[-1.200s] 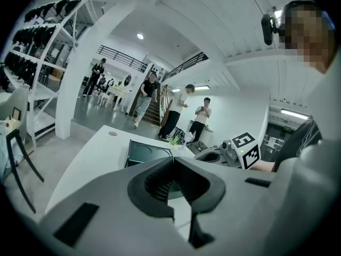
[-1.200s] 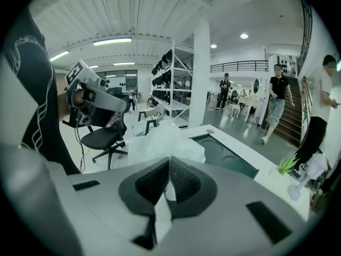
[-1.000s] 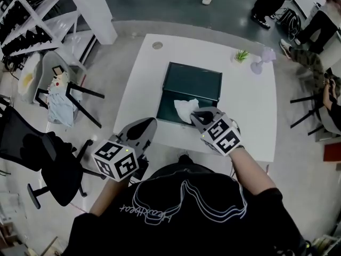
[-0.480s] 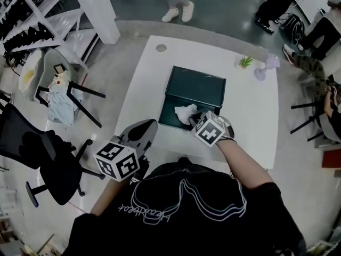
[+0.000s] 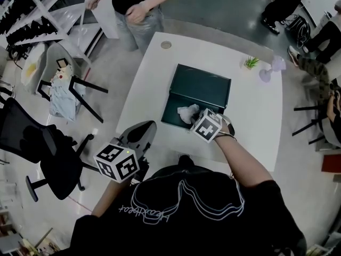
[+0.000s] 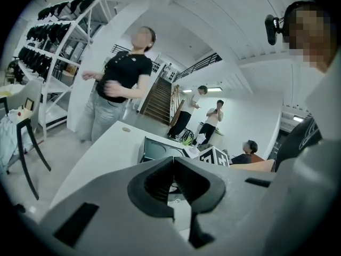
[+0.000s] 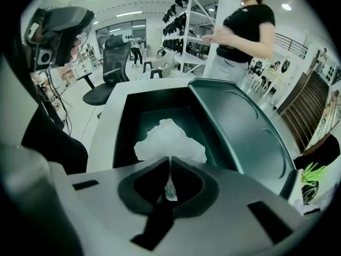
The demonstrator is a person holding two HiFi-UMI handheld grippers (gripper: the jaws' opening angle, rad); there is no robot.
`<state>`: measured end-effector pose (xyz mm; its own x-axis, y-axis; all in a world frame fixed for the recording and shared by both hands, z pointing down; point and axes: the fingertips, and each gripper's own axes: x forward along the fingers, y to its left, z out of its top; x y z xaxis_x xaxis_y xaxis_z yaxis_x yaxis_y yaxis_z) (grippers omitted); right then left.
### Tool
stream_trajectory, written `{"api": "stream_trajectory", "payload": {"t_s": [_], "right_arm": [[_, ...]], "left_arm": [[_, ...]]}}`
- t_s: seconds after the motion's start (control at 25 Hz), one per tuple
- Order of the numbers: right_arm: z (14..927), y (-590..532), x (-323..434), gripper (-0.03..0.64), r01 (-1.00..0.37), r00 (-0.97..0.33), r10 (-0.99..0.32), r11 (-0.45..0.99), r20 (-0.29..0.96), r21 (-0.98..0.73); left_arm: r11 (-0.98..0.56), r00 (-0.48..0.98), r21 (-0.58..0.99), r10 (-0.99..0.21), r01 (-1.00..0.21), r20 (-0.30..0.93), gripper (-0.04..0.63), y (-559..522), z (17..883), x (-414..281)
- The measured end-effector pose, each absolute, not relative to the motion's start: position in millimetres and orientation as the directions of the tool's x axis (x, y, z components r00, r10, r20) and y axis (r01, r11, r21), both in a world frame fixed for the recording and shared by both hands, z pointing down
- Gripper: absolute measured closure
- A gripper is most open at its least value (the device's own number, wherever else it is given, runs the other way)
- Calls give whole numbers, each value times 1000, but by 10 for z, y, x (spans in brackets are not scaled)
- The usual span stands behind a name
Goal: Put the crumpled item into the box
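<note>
A dark green box [image 5: 172, 116] lies open on the white table [image 5: 256, 121], its lid [image 5: 204, 88] folded back. The crumpled white tissue [image 5: 187, 112] rests inside the box's tray. My right gripper [image 5: 195, 115] reaches into the tray. In the right gripper view the tissue [image 7: 169, 140] spreads over the box floor [image 7: 154, 116], and a thin tail of it runs between the right gripper's [image 7: 170, 163] pads. The jaws are opening but still nearly together. My left gripper [image 5: 145, 127] hangs off the table's near edge; in its own view the left gripper [image 6: 173, 160] is shut and empty.
A person [image 5: 136, 9] stands at the table's far left corner. A small plant [image 5: 250, 63] and a lilac lamp [image 5: 269, 71] sit at the far right. A black office chair [image 5: 37, 148] and a chair with clothes [image 5: 64, 89] stand left of the table.
My right gripper has carried the tissue forward and down into the box tray. A person has walked up to the far left corner. The left gripper has stayed put.
</note>
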<state>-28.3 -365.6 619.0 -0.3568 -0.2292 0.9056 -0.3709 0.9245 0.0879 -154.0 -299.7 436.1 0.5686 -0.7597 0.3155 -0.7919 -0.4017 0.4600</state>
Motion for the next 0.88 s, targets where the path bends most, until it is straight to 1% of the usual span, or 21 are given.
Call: {"api": "stream_trajectory", "payload": {"t_s": [0.16, 0.28, 0.4, 0.52, 0.6, 0.76, 0.88], "right_arm": [[6190, -3624, -265, 576, -363, -358, -213, 929, 909, 74], [6147, -3608, -266, 531, -365, -379, -206, 929, 902, 58], [6028, -3602, -291, 501, -380, -420, -216, 924, 881, 45], [5866, -3568, -274, 451, -421, -475, -226, 907, 850, 6], [5710, -3541, -261, 431, -457, -529, -249, 889, 811, -25], [5262, -3426, -284, 438, -509, -673, -301, 851, 676, -127], [4906, -3312, -279, 474, -516, -752, -341, 837, 564, -182]], "left_arm": [[-394, 563, 463, -763, -794, 317, 589, -2969, 4379, -1548], [-393, 562, 461, -764, -795, 317, 589, -2945, 4378, -1543], [-396, 563, 460, -765, -795, 314, 589, -2927, 4367, -1539], [-410, 572, 454, -760, -791, 309, 589, -2923, 4327, -1509], [-422, 580, 451, -755, -787, 306, 589, -2910, 4296, -1483], [-442, 595, 446, -747, -778, 298, 589, -2889, 4247, -1426], [-457, 606, 443, -741, -771, 290, 589, -2876, 4212, -1380]]}}
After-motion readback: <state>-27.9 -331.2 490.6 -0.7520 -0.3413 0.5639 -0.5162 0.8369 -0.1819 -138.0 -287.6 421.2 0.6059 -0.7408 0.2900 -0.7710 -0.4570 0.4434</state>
